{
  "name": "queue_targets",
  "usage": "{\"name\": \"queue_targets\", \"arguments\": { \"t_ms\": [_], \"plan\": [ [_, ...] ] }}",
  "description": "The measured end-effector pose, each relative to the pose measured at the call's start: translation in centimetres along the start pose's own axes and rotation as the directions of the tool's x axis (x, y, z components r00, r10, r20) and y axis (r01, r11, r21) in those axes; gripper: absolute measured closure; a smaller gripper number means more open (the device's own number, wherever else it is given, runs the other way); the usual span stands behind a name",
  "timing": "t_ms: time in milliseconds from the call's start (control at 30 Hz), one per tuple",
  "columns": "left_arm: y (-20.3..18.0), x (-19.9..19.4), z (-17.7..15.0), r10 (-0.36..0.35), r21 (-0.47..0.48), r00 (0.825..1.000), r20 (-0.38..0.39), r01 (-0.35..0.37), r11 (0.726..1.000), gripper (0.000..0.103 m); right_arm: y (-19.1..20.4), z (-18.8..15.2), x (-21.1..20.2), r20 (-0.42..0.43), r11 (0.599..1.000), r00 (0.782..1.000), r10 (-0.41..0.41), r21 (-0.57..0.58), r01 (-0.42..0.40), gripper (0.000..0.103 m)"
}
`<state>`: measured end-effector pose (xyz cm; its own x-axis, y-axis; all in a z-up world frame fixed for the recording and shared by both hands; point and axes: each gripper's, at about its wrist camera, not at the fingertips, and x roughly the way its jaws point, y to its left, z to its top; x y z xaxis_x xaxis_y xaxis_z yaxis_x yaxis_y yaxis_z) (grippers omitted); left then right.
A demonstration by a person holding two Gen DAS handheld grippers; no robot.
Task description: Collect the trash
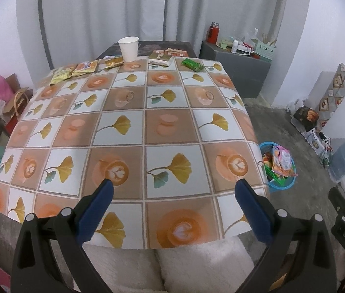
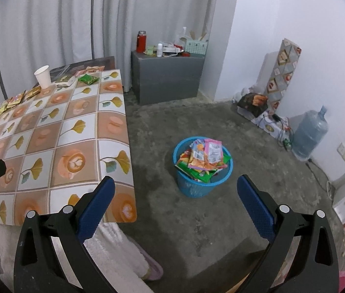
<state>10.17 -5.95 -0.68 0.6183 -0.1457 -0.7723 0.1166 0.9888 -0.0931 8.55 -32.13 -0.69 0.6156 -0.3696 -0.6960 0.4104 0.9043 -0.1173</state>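
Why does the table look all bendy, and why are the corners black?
Left wrist view: the fisheye lens bows the table edges outward and darkens the corners; soft light, faint sheen on the cloth. Right wrist view: same curving, seen in the curtain; floor around the blue basket slightly blurry.

The left gripper (image 1: 173, 195) hangs above the near edge of the surface (image 1: 123, 127), its jaws spread wide and nothing between its blue fingers (image 1: 96, 210). The right gripper (image 2: 173, 195) is off the right side of that surface, out over the floor, jaws equally wide apart and empty, its blue fingers (image 2: 255, 207) pointing forward and down. In the left wrist view the right gripper shows as a black frame just beyond the surface's right edge.
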Motion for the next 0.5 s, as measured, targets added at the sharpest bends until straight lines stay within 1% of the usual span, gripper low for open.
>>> {"name": "queue_targets", "arguments": {
  "t_ms": [500],
  "plan": [
    [-0.01,-0.16,0.11,-0.001,0.002,1.000,0.001,0.001,1.000,0.006,-0.37,0.23,0.20,0.002,1.000,1.000,0.001,-0.001,-0.001,0.007]
  ]
}}
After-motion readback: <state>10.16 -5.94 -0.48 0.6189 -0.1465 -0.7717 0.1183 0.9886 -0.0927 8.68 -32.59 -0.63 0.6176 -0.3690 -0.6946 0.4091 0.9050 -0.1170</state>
